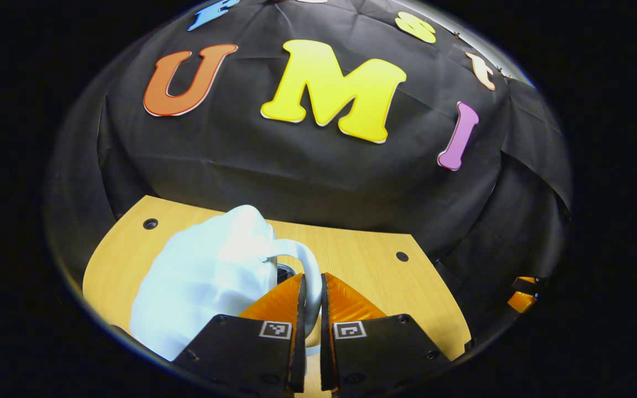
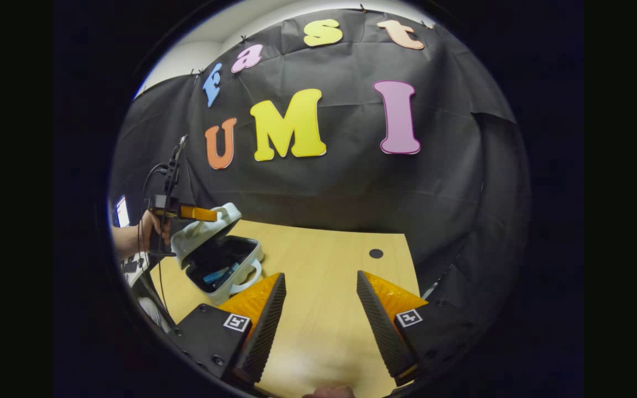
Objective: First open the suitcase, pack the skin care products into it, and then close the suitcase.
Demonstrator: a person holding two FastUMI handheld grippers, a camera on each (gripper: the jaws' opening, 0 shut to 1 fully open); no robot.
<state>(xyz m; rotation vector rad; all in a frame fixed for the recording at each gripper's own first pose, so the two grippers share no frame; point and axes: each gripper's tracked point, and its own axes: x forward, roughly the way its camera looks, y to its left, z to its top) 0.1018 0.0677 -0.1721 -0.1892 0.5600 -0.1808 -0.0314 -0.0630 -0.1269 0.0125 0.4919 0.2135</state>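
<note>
1. The bench, a light wooden top, runs ahead of both grippers to the black cloth wall; it has small dark round holes near its far edge.

2. The suitcase, small and pale white-blue, sits on the bench to the front left of the right gripper, well apart from it. It stands open: the lid is tilted up and back, the lower shell lies flat, and its dark inside faces up. In the right gripper view its long axis runs from near-left to far-right, with a white handle on the near side of the lower shell.

3. The left gripper is nearly closed, both orange fingers pressing on the curved white handle of the lid, whose pale rounded outside sits just ahead and to the left of it. In the right gripper view this gripper meets the top of the raised lid, held by a hand.

4. The right gripper hangs wide open over bare bench, holding and touching nothing; its two fingers stand well apart.

5. The skin care products lie inside the lower shell: small blue tube-like shapes, lengthwise along the case. Finer detail is too small to tell.
</note>
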